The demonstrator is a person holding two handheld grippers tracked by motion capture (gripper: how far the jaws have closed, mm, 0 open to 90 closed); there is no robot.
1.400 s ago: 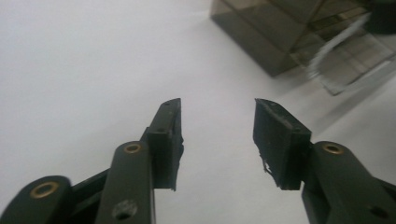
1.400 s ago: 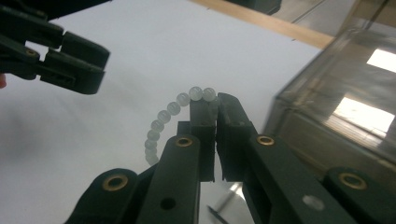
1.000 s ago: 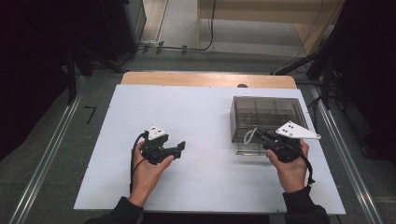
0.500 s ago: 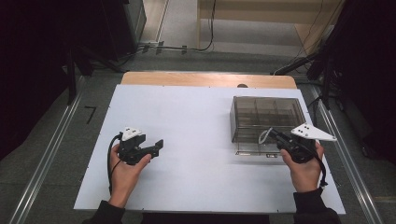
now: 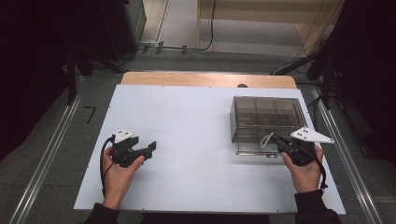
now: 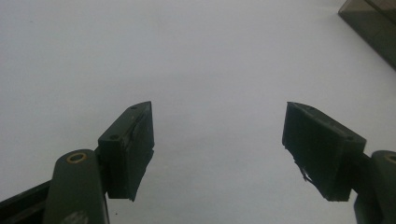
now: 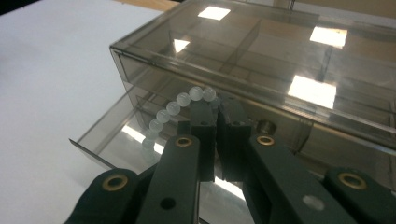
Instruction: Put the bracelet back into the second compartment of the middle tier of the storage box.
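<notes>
Right hand-held gripper [image 7: 215, 122] pinches bead bracelet [image 7: 173, 110] above open drawer [image 7: 122, 135].

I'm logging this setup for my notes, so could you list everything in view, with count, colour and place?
Table: one, white top with a wooden far edge, centre of the high view.
Box: one, smoky clear plastic with dividers inside, on the table's right half; its lower drawer is pulled partly out.
Bead string: one, frosted white beads, pinched in the right gripper over the open drawer.
Floor cables: several, dark, on the floor beyond the table.
Left gripper: one, black, open, over bare table at the left.
Right gripper: one, black, shut on the bead string, at the box's front.
Hands: two, left hand and right hand, at the table's near edge.
</notes>
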